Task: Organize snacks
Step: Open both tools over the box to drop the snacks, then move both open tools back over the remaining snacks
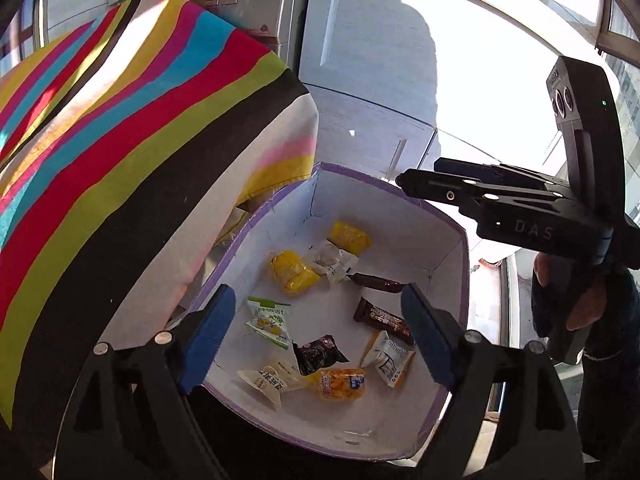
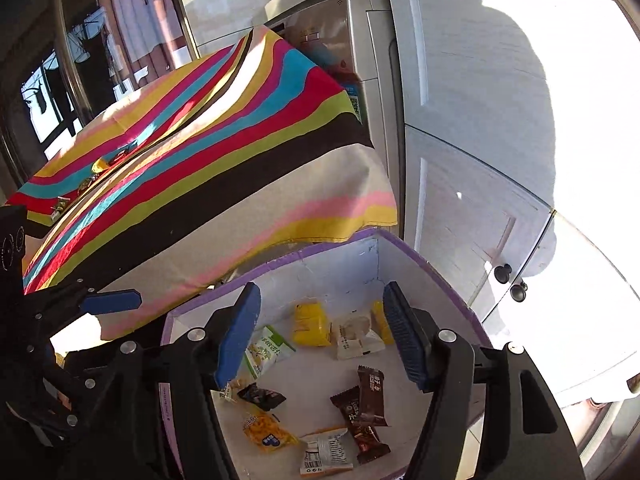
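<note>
A white box with a purple rim (image 1: 448, 216) (image 2: 424, 260) sits beside the striped table and holds several snack packets: yellow ones (image 1: 294, 272) (image 2: 310, 324), brown chocolate bars (image 1: 384, 316) (image 2: 370, 400), a green-white pack (image 1: 268, 320) (image 2: 266, 350), a black pack (image 1: 318, 354) (image 2: 262, 396). My left gripper (image 1: 320, 340) hangs open and empty above the box. My right gripper (image 2: 320, 336) is open and empty above the box too; it also shows in the left wrist view (image 1: 416, 178) at the box's far rim.
A table under a rainbow-striped cloth (image 1: 120, 128) (image 2: 200, 152) stands left of the box, with a few small snacks (image 2: 96, 168) on its far part. White cabinet doors (image 1: 360, 40) (image 2: 480, 120) and a silver appliance (image 2: 340, 32) stand behind.
</note>
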Demonstrator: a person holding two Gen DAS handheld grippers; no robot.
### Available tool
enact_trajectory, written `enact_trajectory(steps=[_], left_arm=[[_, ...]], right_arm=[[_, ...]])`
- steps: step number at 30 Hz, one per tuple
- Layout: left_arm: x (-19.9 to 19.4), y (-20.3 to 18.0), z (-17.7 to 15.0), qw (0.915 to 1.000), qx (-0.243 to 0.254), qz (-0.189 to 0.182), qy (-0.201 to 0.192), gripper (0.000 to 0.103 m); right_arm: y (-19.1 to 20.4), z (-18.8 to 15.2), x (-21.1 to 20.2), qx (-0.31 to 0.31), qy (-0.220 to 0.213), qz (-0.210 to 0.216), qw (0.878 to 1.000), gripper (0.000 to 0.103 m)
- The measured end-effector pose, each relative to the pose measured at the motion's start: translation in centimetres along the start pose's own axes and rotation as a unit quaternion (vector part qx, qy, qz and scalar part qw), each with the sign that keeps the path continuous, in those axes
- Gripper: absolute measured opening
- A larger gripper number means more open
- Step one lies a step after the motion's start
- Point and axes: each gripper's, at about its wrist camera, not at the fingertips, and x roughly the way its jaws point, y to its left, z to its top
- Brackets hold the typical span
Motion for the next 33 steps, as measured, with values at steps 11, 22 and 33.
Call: enact_trajectory(steps=[11,22,33], left_arm=[[-5.8,8.7,-1.7,0.9943,-0.092,0.009,-0.052,0.099],[-17.7,15.8,-4.6,0.9692,-0.159,0.088,-0.166,0.1],[-25.0,34.8,-10.8,0.888,-0.325,0.292,-0.144,0.1]], right_arm=[[7.9,-0.1,3.5,-0.1,0.055,0.023,0.993,0.081],[19.7,4.5,3.7,-0.18,0.016,0.094,0.979,0.087],[35.1,6.3,11.2,-0.343,0.036,0.128,0.93,0.087]])
